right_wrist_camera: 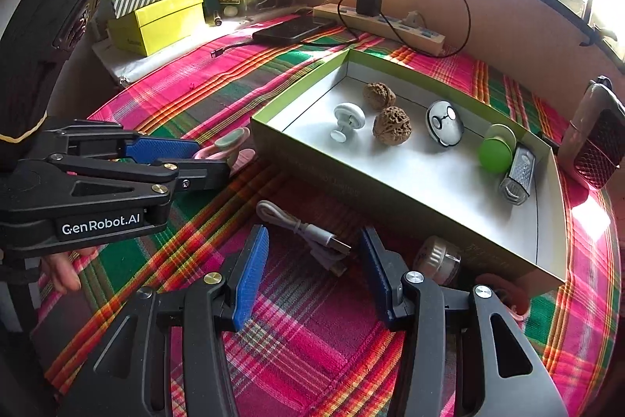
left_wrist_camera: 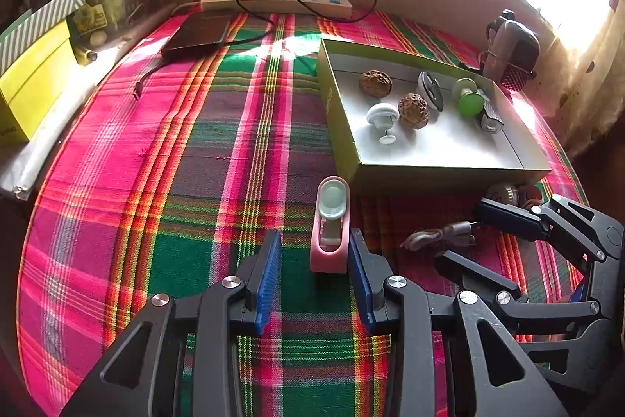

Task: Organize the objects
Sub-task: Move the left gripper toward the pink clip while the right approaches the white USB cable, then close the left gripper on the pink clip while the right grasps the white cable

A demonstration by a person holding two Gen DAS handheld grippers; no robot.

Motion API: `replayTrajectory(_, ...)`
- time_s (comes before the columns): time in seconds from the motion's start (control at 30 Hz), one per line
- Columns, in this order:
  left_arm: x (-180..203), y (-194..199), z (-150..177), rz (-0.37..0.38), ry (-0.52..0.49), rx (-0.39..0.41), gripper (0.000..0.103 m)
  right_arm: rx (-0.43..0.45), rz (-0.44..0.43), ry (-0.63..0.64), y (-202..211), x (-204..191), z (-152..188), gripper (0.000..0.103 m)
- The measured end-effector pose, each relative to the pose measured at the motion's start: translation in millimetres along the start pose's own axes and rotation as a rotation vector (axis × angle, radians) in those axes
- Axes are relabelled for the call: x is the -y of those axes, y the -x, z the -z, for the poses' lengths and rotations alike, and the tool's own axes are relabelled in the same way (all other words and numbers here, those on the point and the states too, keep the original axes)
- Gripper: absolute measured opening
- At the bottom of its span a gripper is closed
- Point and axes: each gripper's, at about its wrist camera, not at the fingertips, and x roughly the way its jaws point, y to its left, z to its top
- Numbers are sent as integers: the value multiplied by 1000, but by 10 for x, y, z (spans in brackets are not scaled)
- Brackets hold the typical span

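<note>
Two grippers, both w/ jaws apart, nothing held. My left gripper [left_wrist_camera: 314, 255] straddles the near end of the pink plastic clip-shaped gadget w/ pale green round head [left_wrist_camera: 331, 225] lying on the plaid cloth [left_wrist_camera: 218, 159]; right pad just beside it, left pad clear. My right gripper [right_wrist_camera: 314, 256] hovers over the coiled white USB cable [right_wrist_camera: 308, 235]. Best approach, I reckon: centre left jaws on the gadget, squeeze evenly, lift, drop into the shallow green-walled cardboard box [left_wrist_camera: 340, 127] beyond, clear of the walnuts [left_wrist_camera: 413, 110].

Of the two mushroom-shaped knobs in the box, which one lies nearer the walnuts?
The white knob, beside the two walnuts; the green knob sits against the far end.
</note>
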Motion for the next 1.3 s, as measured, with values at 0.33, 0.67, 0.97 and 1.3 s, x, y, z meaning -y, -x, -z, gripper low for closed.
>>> replayTrajectory(0.33, -2, -6, -20, 15, -18, -1, 33, -18, -27, 56, -97, -39, -72, 49)
replayTrajectory(0.67, 3, -27, -49, 24, -42, -2, 33, -27, -36, 42, -140, -3, -50, 49)
replayTrajectory(0.97, 6, -34, -49, 24, -44, -2, 33, -21, -25, 62, -68, -69, 12, 27)
replayTrajectory(1.3, 10, -35, -48, 22, -46, -2, 33, -50, -83, 76, 4, -166, 88, 26)
